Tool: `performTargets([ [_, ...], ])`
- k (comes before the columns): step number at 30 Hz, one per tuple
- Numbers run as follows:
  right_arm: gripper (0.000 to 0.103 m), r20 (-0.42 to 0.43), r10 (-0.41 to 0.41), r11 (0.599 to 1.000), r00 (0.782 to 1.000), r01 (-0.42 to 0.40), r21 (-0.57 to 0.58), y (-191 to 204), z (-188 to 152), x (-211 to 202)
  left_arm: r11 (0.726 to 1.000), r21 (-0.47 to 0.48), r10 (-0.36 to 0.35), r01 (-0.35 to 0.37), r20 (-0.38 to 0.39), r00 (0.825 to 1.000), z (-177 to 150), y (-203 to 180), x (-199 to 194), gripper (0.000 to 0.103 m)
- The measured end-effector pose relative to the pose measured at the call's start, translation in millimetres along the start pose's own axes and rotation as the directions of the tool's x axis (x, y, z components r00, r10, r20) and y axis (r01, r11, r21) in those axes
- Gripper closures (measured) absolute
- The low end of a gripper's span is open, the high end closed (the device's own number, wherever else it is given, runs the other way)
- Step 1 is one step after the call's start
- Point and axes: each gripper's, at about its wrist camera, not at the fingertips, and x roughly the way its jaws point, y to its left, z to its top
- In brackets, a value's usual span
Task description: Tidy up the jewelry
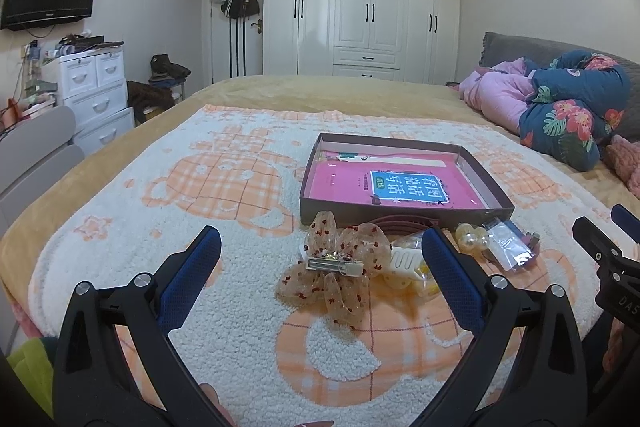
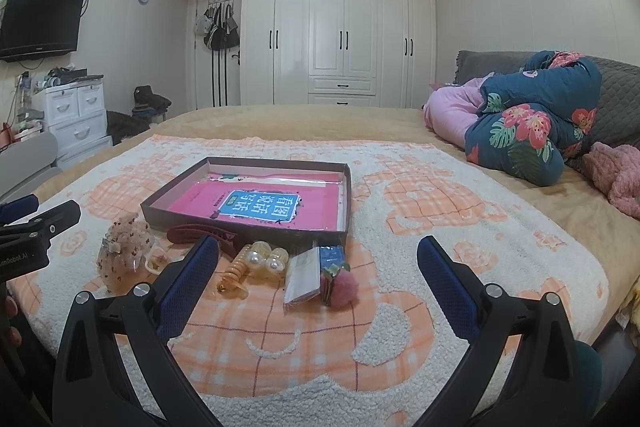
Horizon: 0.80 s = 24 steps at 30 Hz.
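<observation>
A shallow dark box [image 1: 404, 213] [image 2: 244, 223] with a pink book inside lies on the blanket. In front of it lie hair accessories: a sheer dotted bow clip [image 1: 340, 267] [image 2: 124, 251], a dark red claw clip [image 2: 200, 233], pearl clips [image 2: 266, 259] [image 1: 472, 237], a clear packet [image 2: 302, 277] [image 1: 508, 247] and a pink pompom clip [image 2: 342, 287]. My left gripper [image 1: 320, 245] is open, low over the blanket, with the bow between its fingers. My right gripper [image 2: 318, 251] is open and empty, just short of the pearl clips and packet.
The white-and-orange blanket [image 2: 360, 347] covers a bed. Folded floral bedding [image 2: 528, 131] lies at the right. White drawers [image 1: 92, 87] and a chair stand at the left, wardrobes [image 2: 340, 39] behind.
</observation>
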Motion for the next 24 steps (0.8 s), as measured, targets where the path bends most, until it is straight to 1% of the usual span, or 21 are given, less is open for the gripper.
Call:
performTargets([
  [24,0.006,0.010,0.002,1.000,1.000,-0.002,0.000,0.2,-1.1,-0.1,1.000,0.007,0.000,0.000,0.013,1.000,-0.1,-1.6,-0.2,0.011],
])
